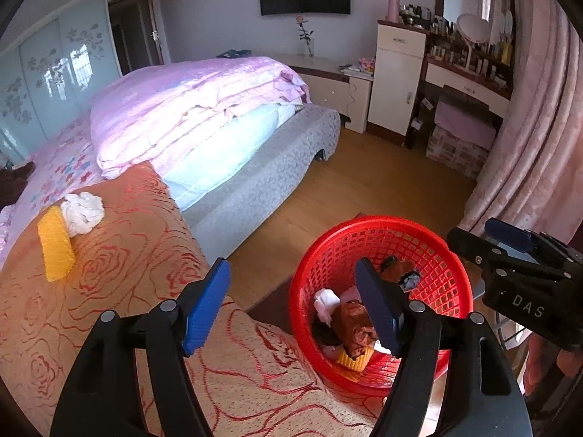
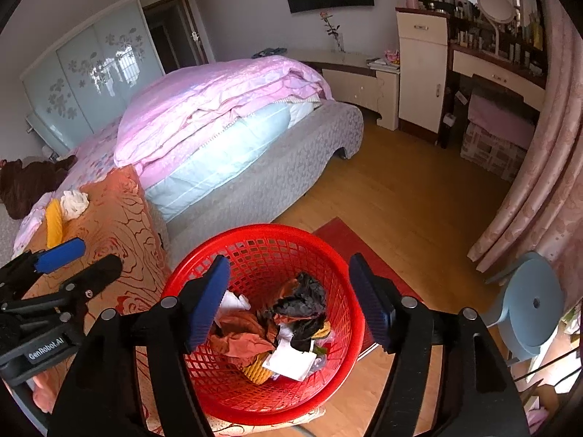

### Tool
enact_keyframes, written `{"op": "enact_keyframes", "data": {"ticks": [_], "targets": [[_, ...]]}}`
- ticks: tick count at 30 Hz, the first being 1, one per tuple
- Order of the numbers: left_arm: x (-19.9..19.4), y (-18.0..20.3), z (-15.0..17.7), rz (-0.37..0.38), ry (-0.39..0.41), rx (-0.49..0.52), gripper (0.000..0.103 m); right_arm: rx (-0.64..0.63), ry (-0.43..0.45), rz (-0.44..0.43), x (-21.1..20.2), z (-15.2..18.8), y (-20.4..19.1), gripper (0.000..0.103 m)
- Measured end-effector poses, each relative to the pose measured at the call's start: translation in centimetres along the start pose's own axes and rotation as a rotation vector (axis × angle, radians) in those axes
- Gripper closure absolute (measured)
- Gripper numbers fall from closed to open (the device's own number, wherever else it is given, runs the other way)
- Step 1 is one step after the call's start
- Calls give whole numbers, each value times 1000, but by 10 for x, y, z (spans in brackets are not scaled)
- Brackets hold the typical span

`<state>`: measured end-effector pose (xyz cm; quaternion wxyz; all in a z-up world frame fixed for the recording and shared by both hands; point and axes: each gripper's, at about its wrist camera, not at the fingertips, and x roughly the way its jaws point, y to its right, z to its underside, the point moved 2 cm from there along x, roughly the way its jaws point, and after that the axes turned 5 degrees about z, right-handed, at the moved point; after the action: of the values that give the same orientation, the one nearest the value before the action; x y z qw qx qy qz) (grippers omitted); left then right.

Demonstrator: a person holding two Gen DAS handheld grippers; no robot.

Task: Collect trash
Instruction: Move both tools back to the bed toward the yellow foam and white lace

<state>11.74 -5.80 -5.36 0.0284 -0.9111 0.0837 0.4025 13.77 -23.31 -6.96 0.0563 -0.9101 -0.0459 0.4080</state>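
Note:
A red mesh basket (image 1: 442,251) (image 2: 255,235) stands on the floor beside the bed. It holds brown wrapping (image 2: 240,335), black plastic (image 2: 302,302), white paper (image 2: 291,358) and a yellow ridged piece (image 2: 257,369). My left gripper (image 1: 291,273) is open and empty over the bed's corner and the basket's left rim. My right gripper (image 2: 288,266) hangs open above the basket with nothing between its fingers. Each gripper shows in the other's view: right gripper (image 1: 484,240), left gripper (image 2: 96,255). On the orange rose blanket (image 1: 120,255) lie a yellow ridged strip (image 1: 54,244) (image 2: 54,222) and a white crumpled wad (image 1: 82,213) (image 2: 74,204).
A folded pink quilt (image 1: 189,109) lies on the grey bed (image 1: 262,182). A red mat (image 2: 349,244) lies on the wooden floor under the basket. A blue stool (image 2: 528,306) stands at the right by the pink curtain (image 2: 539,182). A dressing table (image 1: 470,83) is at the far wall.

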Motion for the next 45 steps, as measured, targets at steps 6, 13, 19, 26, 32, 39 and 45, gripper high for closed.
{"op": "enact_keyframes", "data": {"ticks": [6, 13, 19, 26, 32, 39, 45], "targets": [[-14, -17, 0, -19, 23, -41, 33, -20, 36, -6, -9, -2, -8, 37], [-28, -47, 3, -52, 38, -97, 31, -53, 64, -28, -18, -2, -24, 33], [-39, -88, 9, -110, 41, -167, 29, -86, 74, -55, -24, 0, -45, 29], [-48, -166, 25, -213, 32, -278, 29, -146, 66, -89, -26, 2, -75, 28], [-45, -221, 24, -251, 43, -357, 29, -182, 57, -125, -26, 5, -96, 28], [-19, -241, 5, -168, 21, -373, 29, -178, 33, -118, -19, 9, -95, 28], [10, -257, 7, -145, -38, -413, 43, -171, 22, -111, -14, 10, -91, 28]]}}
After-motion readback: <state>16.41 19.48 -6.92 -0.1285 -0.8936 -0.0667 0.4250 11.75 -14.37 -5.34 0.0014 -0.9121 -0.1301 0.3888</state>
